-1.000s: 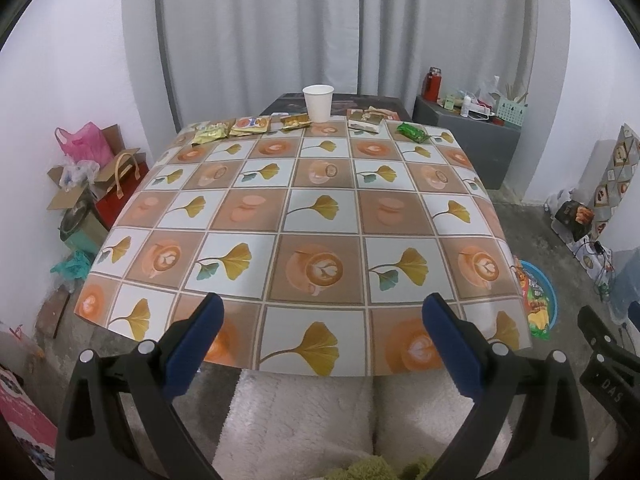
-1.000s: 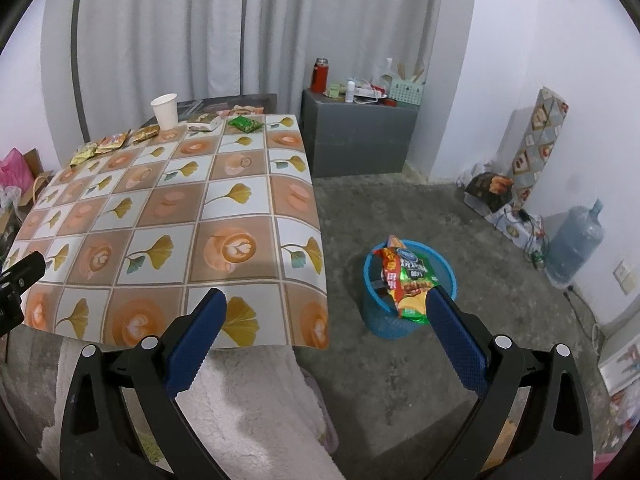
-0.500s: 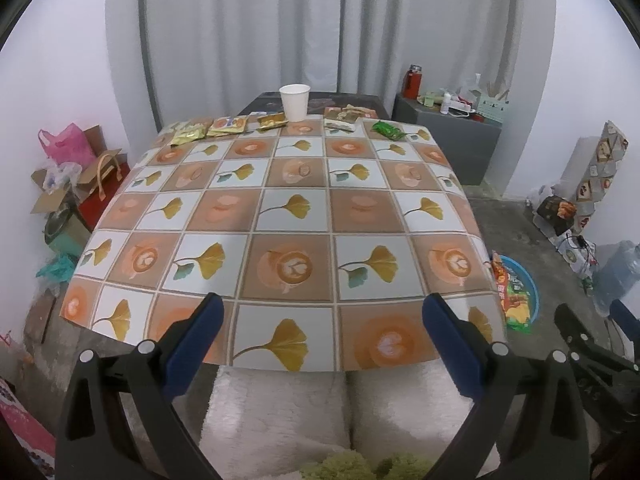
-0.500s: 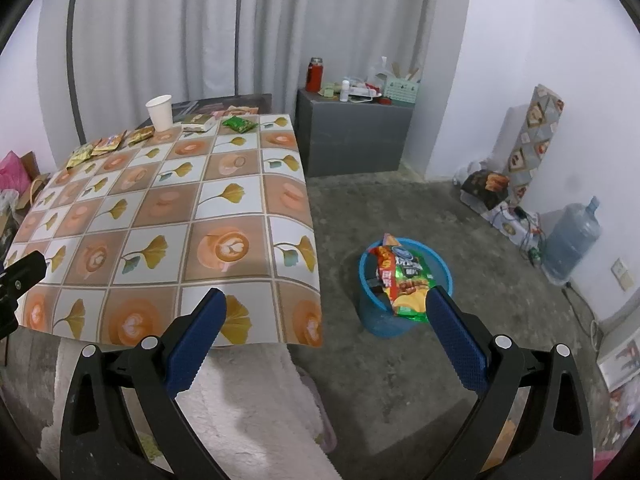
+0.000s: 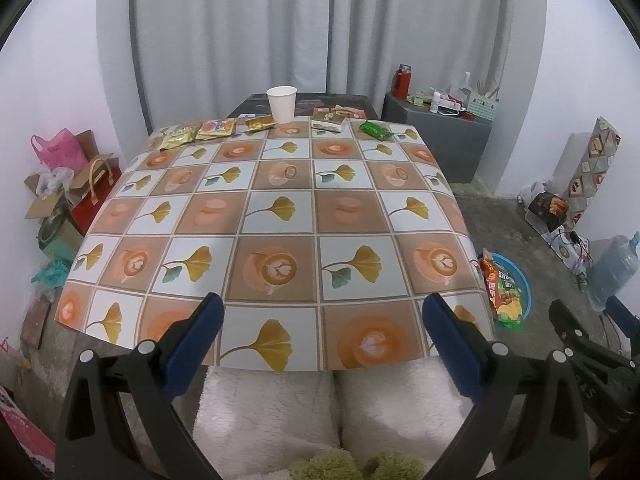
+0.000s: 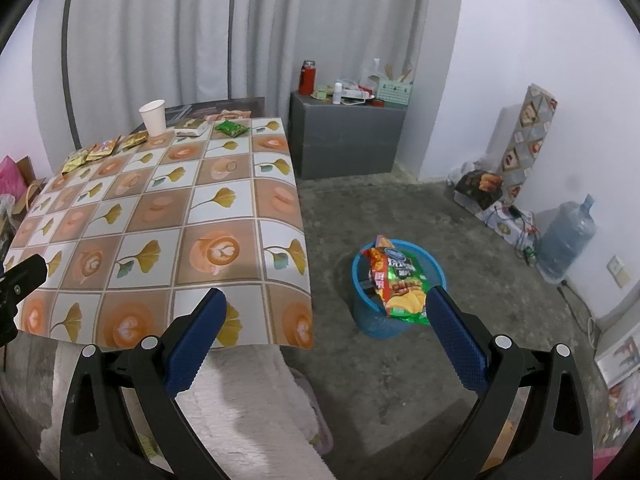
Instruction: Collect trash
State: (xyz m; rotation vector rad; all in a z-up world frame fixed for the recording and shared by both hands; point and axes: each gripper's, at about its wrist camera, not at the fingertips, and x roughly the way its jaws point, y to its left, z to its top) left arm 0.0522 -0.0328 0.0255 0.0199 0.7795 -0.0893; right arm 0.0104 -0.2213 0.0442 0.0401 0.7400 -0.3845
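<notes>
Hovering at the near edge of the table (image 5: 280,208), the left gripper (image 5: 320,320) is holding its blue-padded jaws wide apart, gripping nothing. The right gripper (image 6: 326,312) is likewise gaping empty, off the table's right corner. A chip bag (image 6: 400,280) is sticking out of the blue bin (image 6: 372,320) on the concrete floor. Snack wrappers (image 5: 200,132), a green packet (image 5: 374,130) and a white paper cup (image 5: 282,104) are lying along the table's far edge.

Before us, soft even indoor light, mild sheen on our glossy leaf-patterned tablecloth (image 5: 276,208), sharp focus, dark fisheye-bent corners.
</notes>
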